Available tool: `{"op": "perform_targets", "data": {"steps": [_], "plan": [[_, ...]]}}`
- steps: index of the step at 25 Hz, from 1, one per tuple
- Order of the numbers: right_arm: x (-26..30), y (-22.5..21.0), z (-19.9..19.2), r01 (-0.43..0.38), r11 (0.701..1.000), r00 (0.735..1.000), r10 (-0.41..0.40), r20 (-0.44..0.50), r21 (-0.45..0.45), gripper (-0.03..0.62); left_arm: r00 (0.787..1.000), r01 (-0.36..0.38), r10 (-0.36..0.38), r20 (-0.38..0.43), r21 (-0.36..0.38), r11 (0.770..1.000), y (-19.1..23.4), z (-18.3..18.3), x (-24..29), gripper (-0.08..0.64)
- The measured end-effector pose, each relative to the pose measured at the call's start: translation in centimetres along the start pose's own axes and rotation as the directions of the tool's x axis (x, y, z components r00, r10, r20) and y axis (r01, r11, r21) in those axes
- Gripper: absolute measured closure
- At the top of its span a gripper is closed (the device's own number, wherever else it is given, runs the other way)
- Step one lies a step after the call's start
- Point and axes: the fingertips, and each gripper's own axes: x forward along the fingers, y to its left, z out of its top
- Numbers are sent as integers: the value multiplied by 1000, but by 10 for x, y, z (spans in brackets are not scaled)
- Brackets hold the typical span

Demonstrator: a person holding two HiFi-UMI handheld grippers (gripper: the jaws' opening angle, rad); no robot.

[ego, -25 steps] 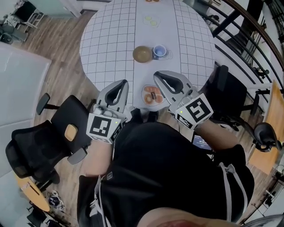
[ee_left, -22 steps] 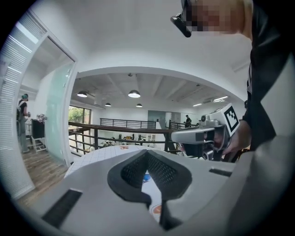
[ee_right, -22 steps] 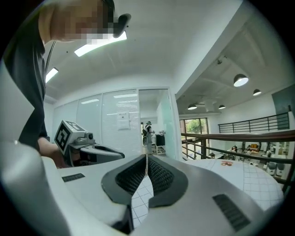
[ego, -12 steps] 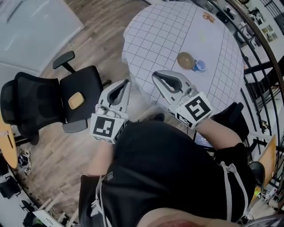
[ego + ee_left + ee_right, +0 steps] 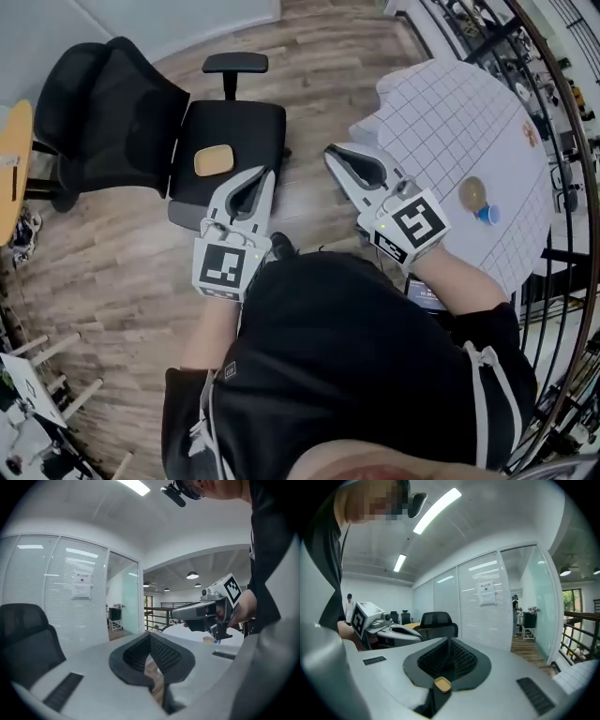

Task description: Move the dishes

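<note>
My left gripper (image 5: 265, 175) and right gripper (image 5: 332, 153) both keep fingers pressed together, empty, off the table's (image 5: 441, 112) edge; bowl (image 5: 473, 194) stands just beside cup (image 5: 487, 215).

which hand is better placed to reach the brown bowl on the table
Right, probably: the right tongs hang by the table, bowl on that side; the left tongs are nearer the chair.

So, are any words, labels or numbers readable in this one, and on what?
Sheet on the glass partition: print too blurred to read.
Left tool and right tool: only square marker patterns, no letters.
Nothing else bears text that can be read.
</note>
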Motion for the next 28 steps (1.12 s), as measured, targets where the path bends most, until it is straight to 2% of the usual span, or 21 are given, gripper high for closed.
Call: {"op": "perform_targets", "data": {"steps": [4,7,13,17,20,23,25,28], "plan": [[76,32,0,-132,991,991,132,-35,-8,563,992,-122,121,-39,-37,992,66,-21,-35,557],[120,46,2,-202,979,978,202,-59,-4,563,981,-189,184,-62,-81,979,107,-29,-51,557],[182,60,-14,-322,947,939,321,-125,15,562,951,-307,297,-85,-164,937,157,-42,-69,557],[212,66,-37,-425,904,887,425,-180,42,561,909,-416,398,-125,-203,886,179,-62,-78,557],[237,69,-52,-470,882,861,464,-208,26,561,878,-478,466,-109,-256,840,202,-76,-76,556],[258,82,-74,-506,862,831,493,-258,15,561,867,-496,480,-133,-313,810,211,-104,-78,557],[273,90,-88,-524,851,813,507,-285,19,561,865,-502,472,-171,-321,803,220,-126,-79,556],[297,94,-115,-526,850,803,511,-307,37,561,860,-511,473,-193,-328,795,238,-152,-78,557]]}}
